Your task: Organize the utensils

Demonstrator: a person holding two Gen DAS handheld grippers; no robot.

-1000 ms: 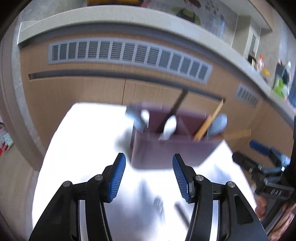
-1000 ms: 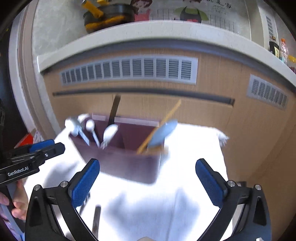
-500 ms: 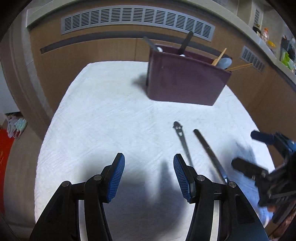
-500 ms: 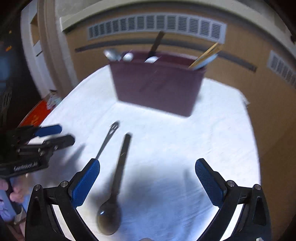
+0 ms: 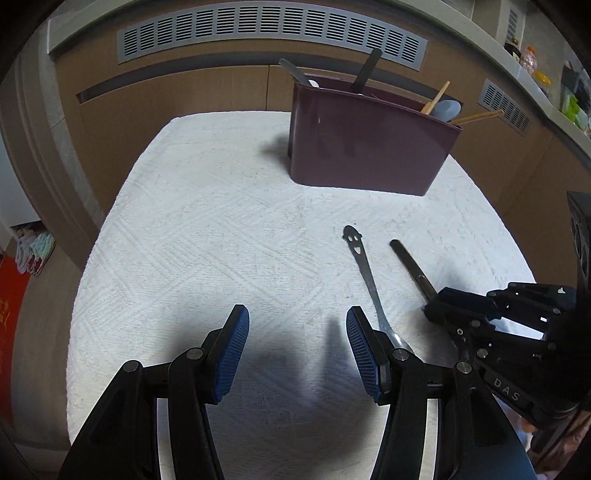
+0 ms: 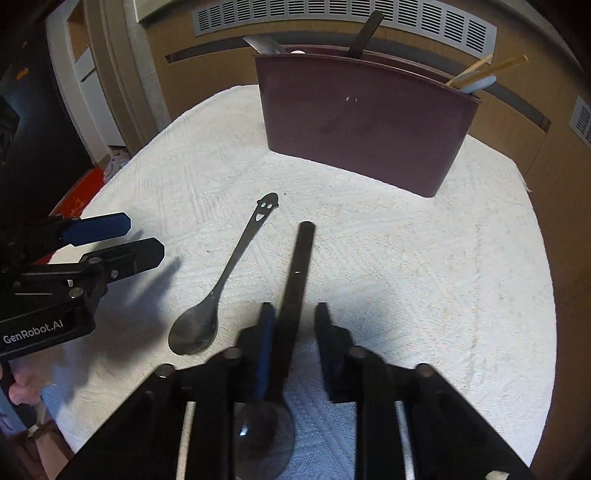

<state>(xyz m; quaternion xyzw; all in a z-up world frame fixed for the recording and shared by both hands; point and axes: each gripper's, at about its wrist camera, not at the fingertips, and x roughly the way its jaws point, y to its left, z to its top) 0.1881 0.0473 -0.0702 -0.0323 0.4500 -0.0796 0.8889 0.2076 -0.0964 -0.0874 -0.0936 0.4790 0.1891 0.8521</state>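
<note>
A dark maroon utensil holder (image 5: 369, 140) (image 6: 365, 118) stands at the far side of a white cloth and holds spoons, a dark handle and wooden chopsticks. Two utensils lie on the cloth: a small steel spoon with a smiley handle (image 6: 225, 273) (image 5: 364, 269) and a dark-handled spoon (image 6: 295, 280) (image 5: 412, 267). My right gripper (image 6: 293, 325) is low over the dark spoon, its jaws partly closed on either side of the handle, with a gap on the right. My left gripper (image 5: 297, 343) is open and empty, just left of the steel spoon's bowl.
The white textured cloth (image 5: 207, 229) covers a small table. Wooden cabinet fronts with grey vents (image 5: 258, 26) stand behind it. A red item (image 5: 11, 295) lies on the floor at the left.
Both grippers have dropped from in front of the holder toward the cloth. My right gripper has narrowed from wide open and now straddles the dark spoon's handle.
</note>
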